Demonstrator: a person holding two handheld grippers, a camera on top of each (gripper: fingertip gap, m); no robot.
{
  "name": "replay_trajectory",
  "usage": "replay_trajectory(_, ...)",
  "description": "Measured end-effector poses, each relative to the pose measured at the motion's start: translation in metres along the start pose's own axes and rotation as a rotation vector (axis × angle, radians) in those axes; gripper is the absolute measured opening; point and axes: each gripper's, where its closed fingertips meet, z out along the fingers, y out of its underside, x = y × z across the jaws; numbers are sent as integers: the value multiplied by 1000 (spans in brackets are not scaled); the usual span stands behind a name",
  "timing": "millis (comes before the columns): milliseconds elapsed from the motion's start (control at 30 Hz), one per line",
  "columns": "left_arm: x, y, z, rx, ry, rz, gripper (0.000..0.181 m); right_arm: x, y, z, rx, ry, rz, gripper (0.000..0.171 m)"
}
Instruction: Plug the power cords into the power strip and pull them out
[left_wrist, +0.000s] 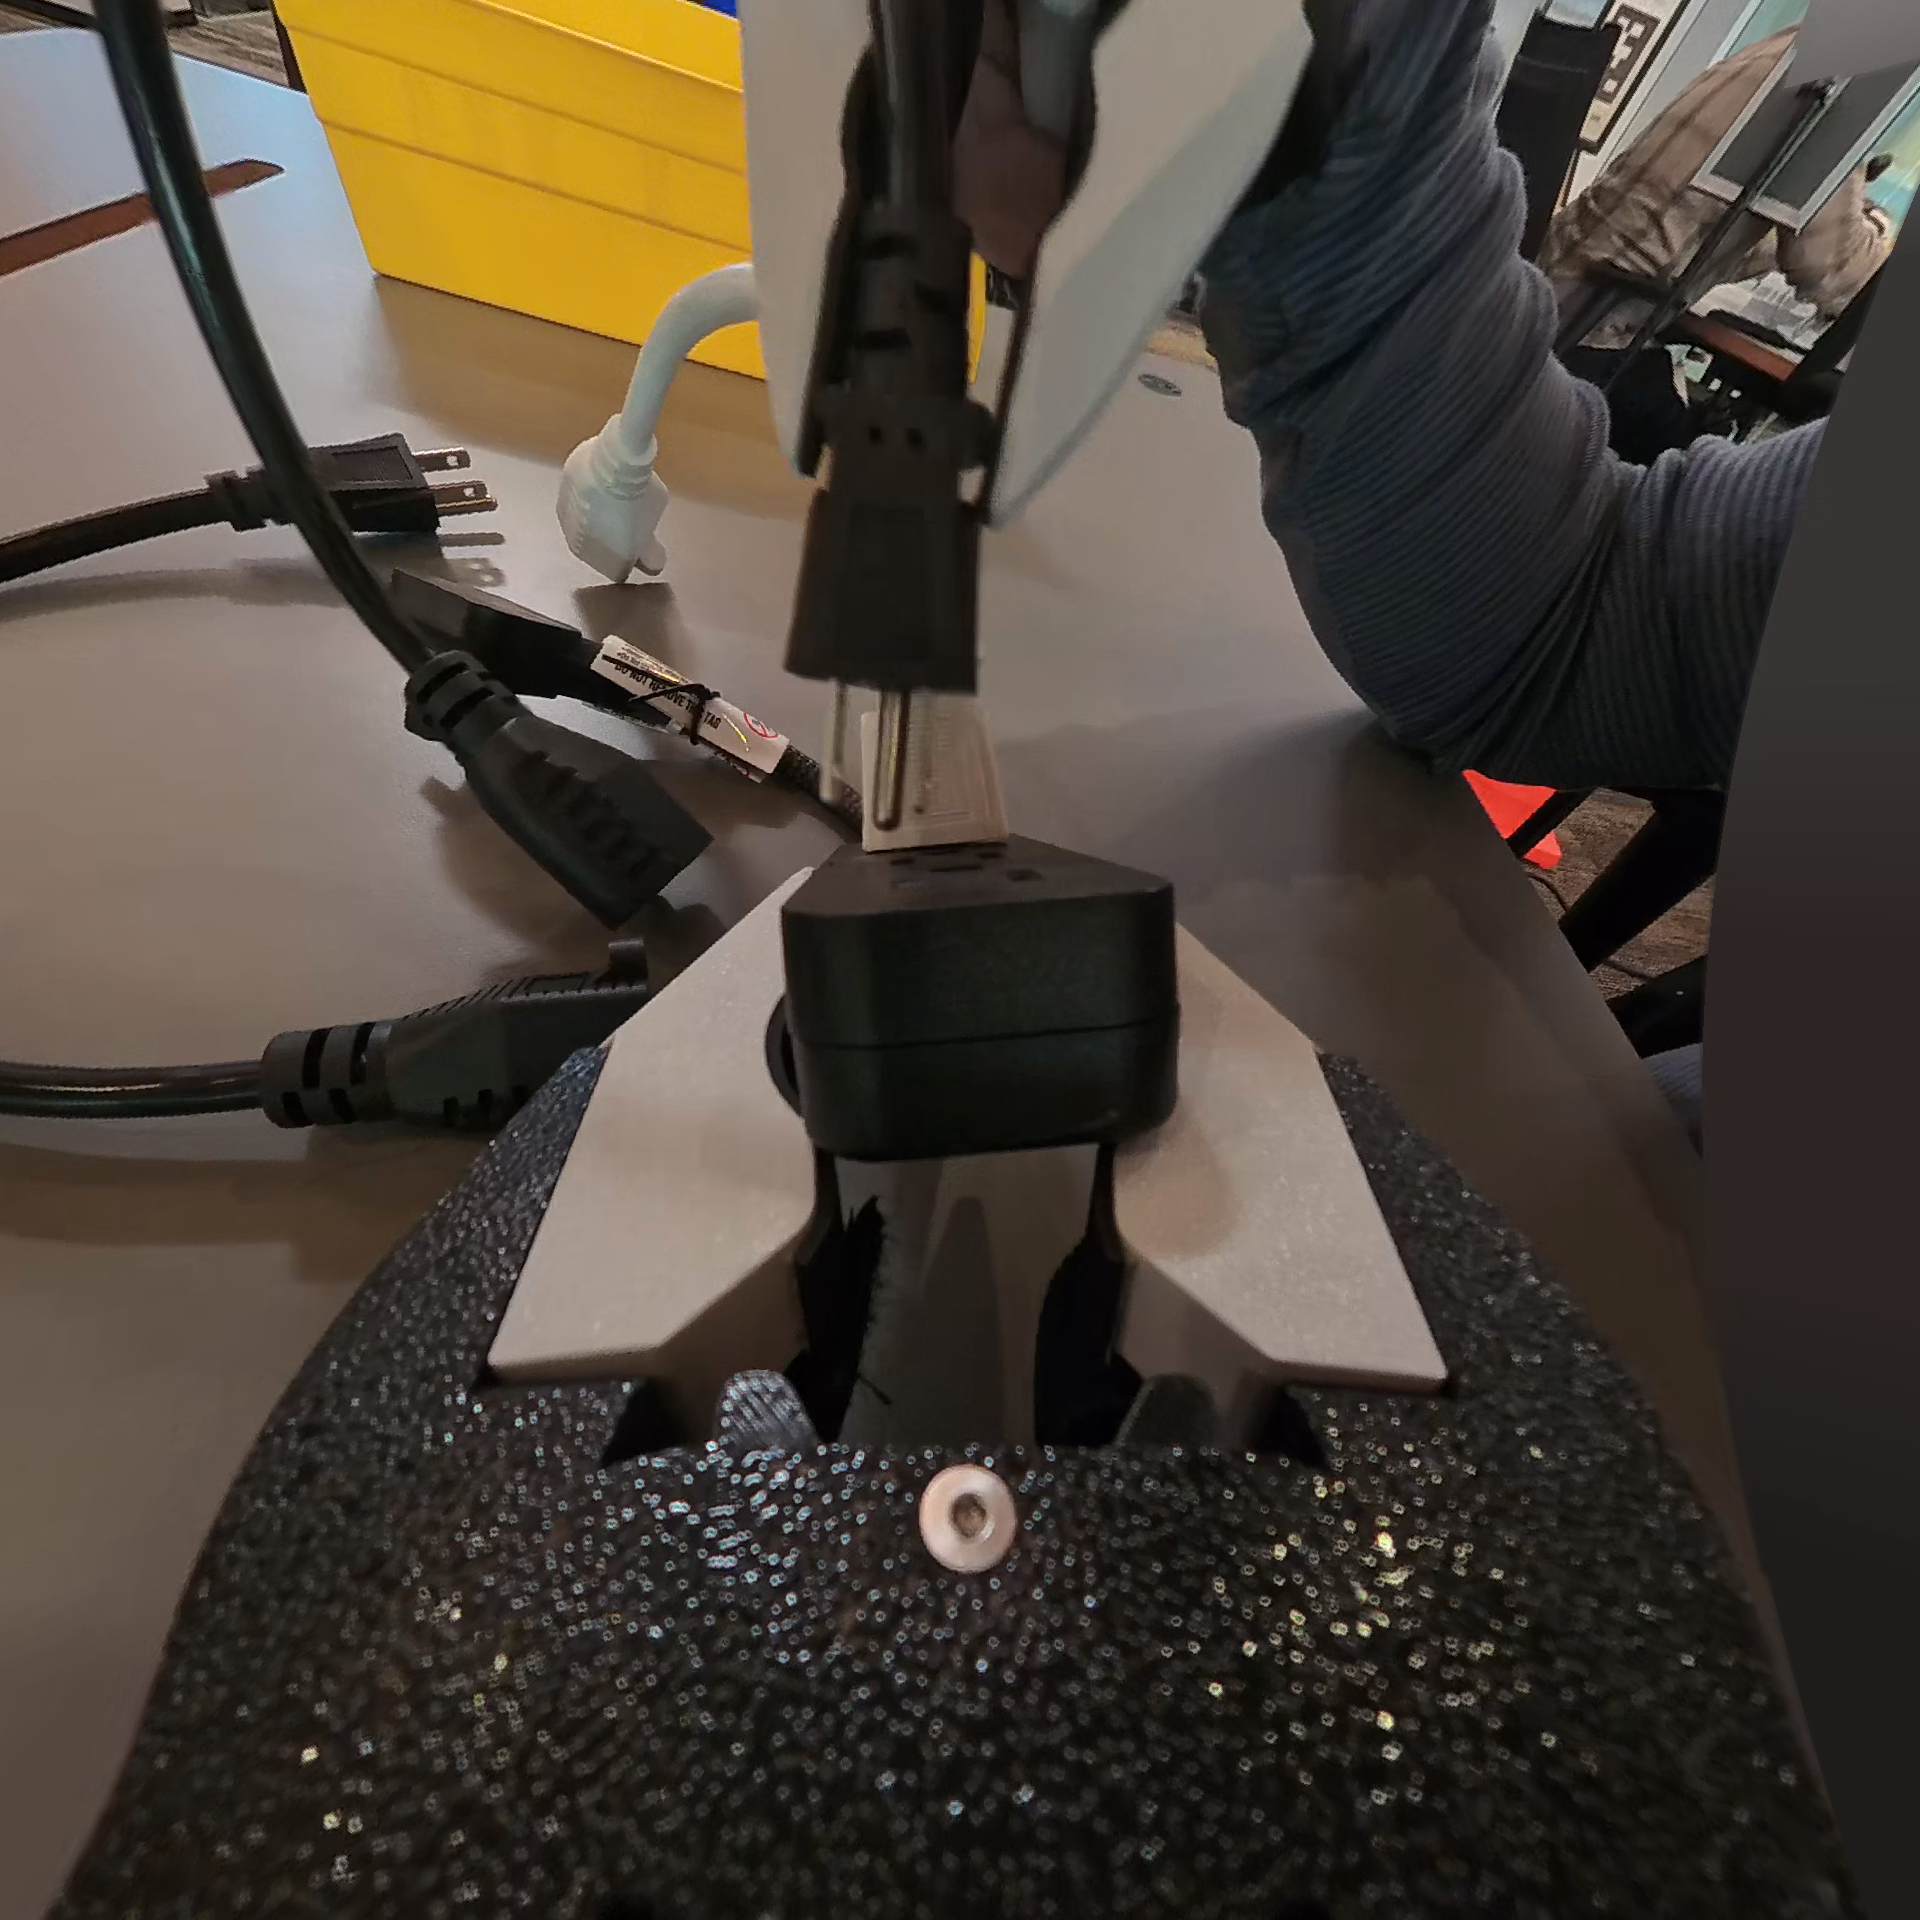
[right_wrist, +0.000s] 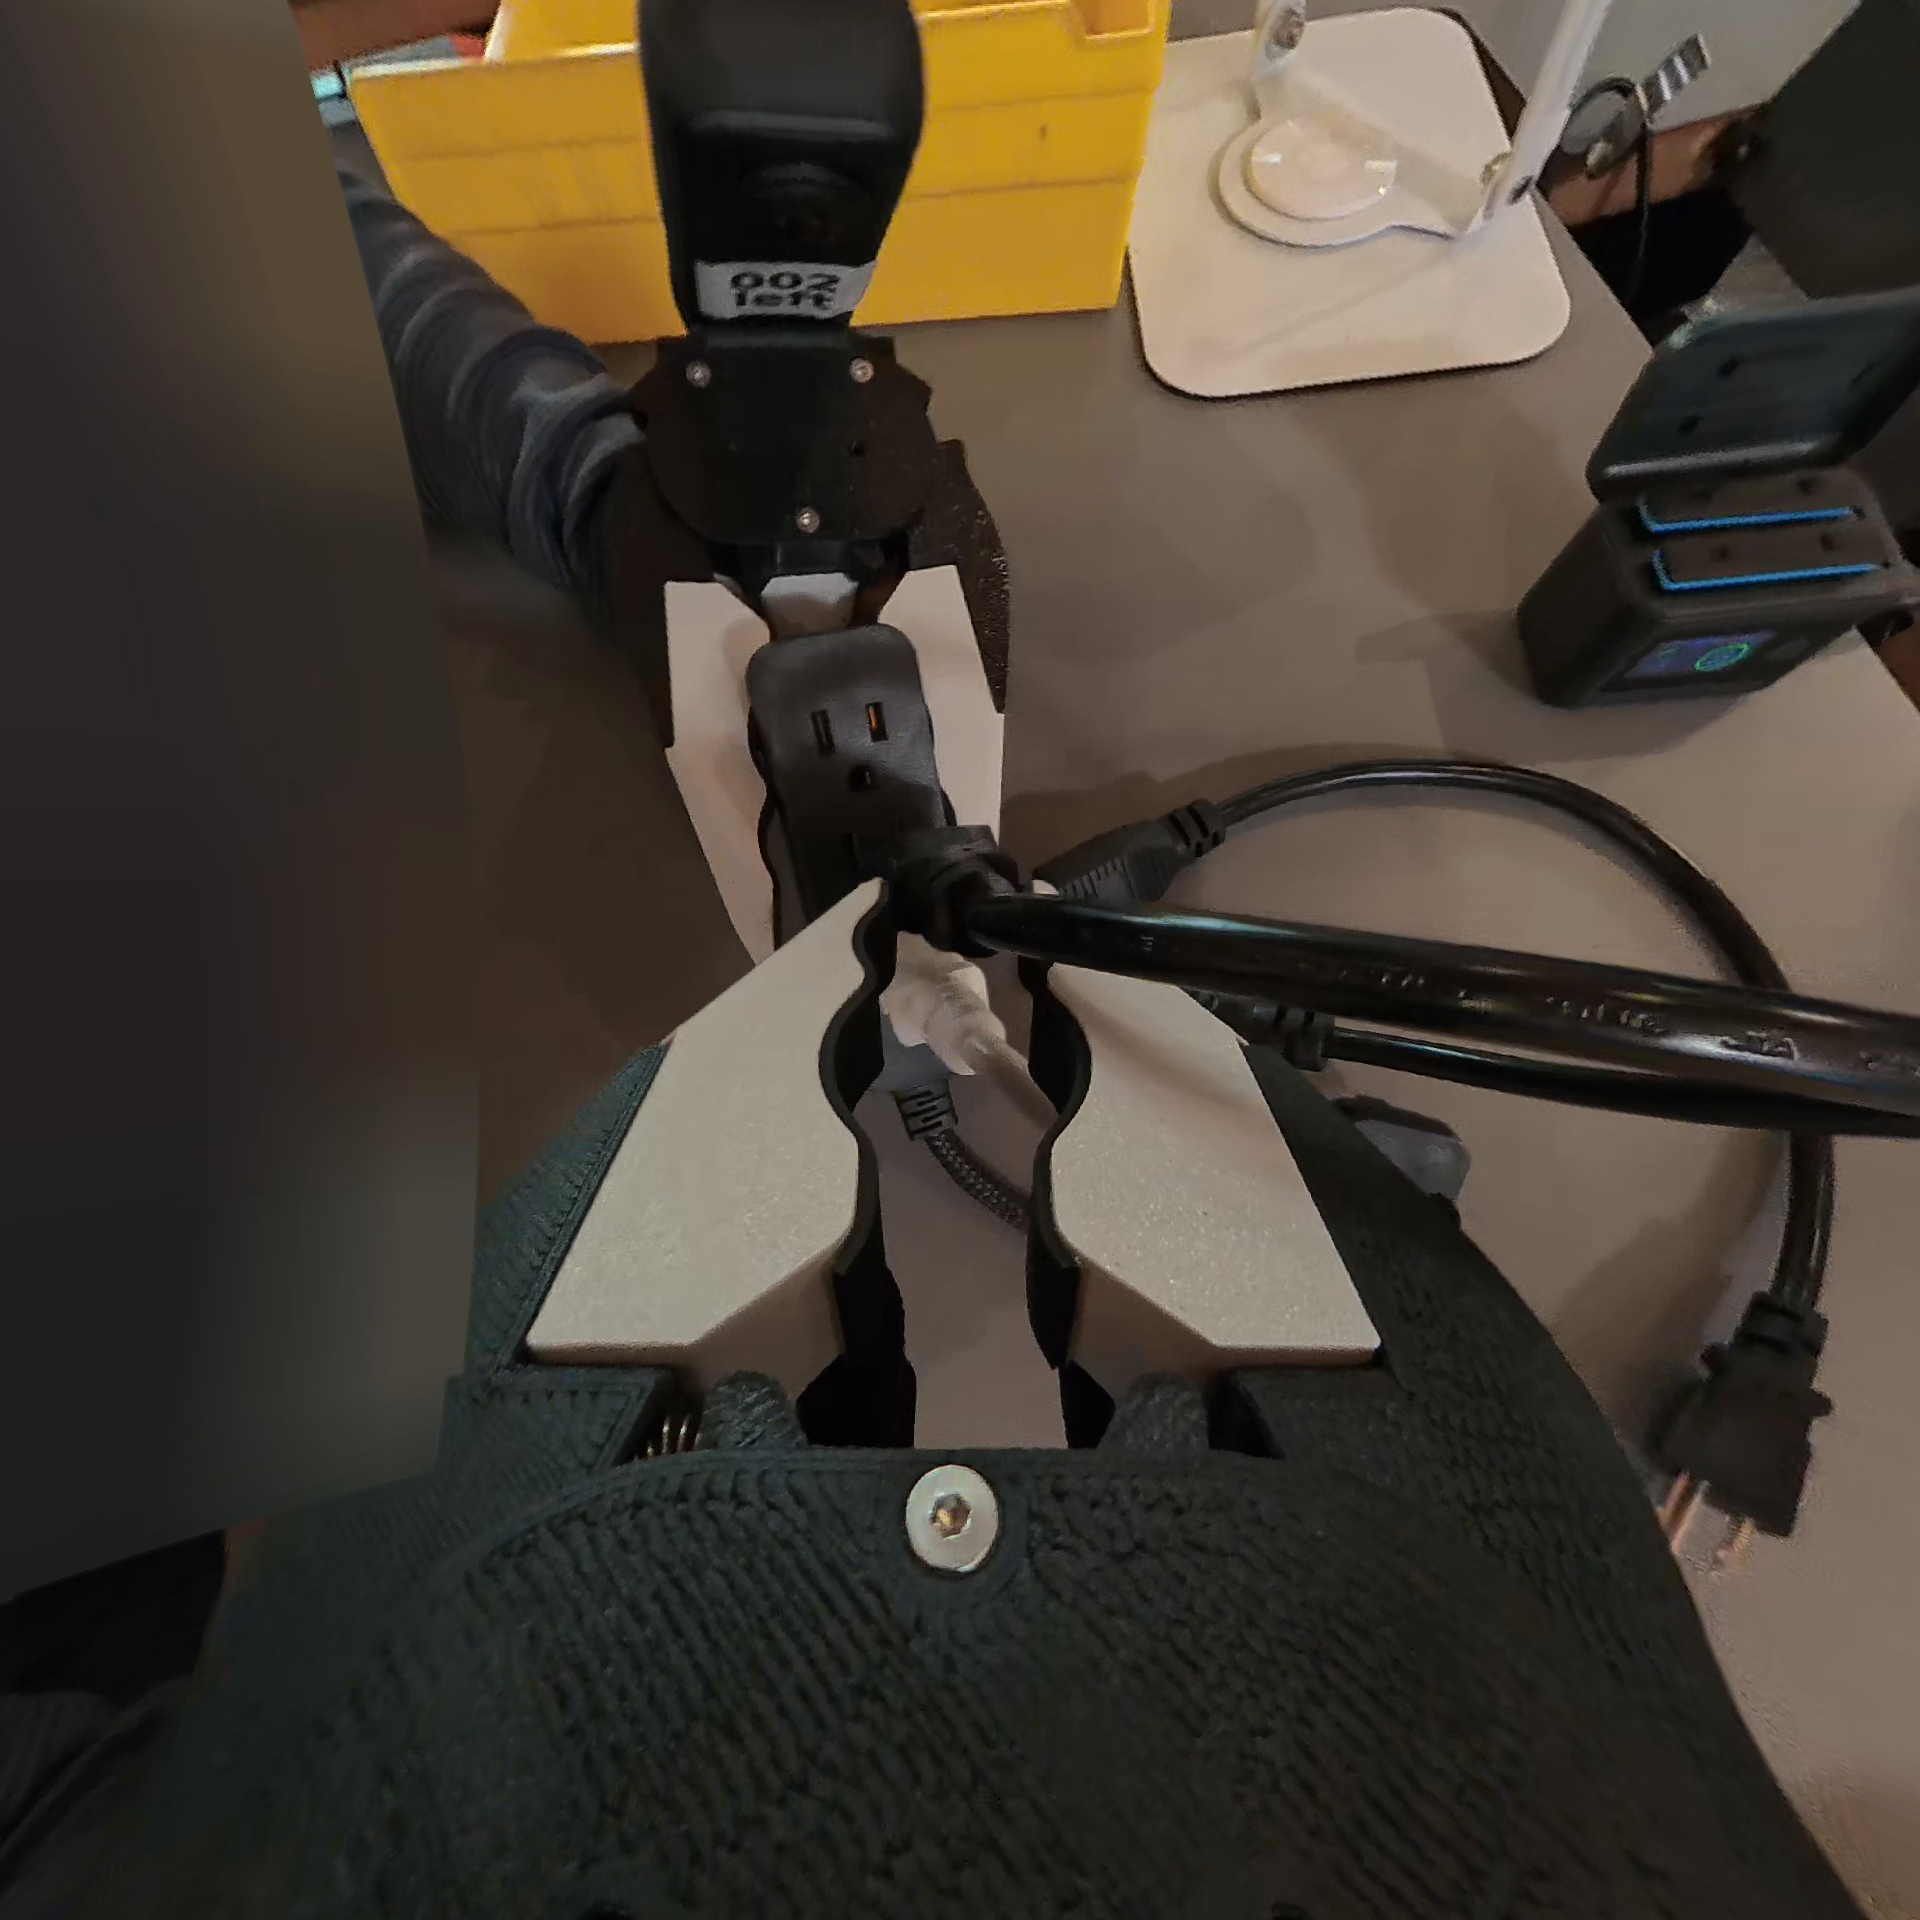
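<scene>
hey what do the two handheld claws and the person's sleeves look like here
Both claws, the left claw and the right claw, have pale grey wedge-shaped fingers on rough black printed bodies with a silver screw. The left carries a black camera pod with a white label. The sleeve is ribbed blue-grey knit.

Black power strip (left_wrist: 977, 997) upright; black plug (left_wrist: 883, 592) prongs just above outlets.

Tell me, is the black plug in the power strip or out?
Out. The black plug hangs in the right claw above the power strip, its metal prongs bare and just above the sockets.
</scene>
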Motion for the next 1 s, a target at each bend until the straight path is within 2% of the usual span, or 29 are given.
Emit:
replay_trajectory(133,2,0,0,-4,-8,27,48,1,-1,-3,10,-4,72,21)
replay_trajectory(333,5,2,2,-14,-20,80,48,-17,3,2,-49,-46,-32,21)
replay_trajectory(533,6,2,2,-17,-28,95,49,-16,2,3,-67,-24,72,21)
replay_trajectory(800,6,3,2,-19,-28,97,49,-16,0,4,-53,-28,126,22)
replay_trajectory(1000,5,2,2,-17,-23,86,49,-16,-15,12,26,-67,151,21)
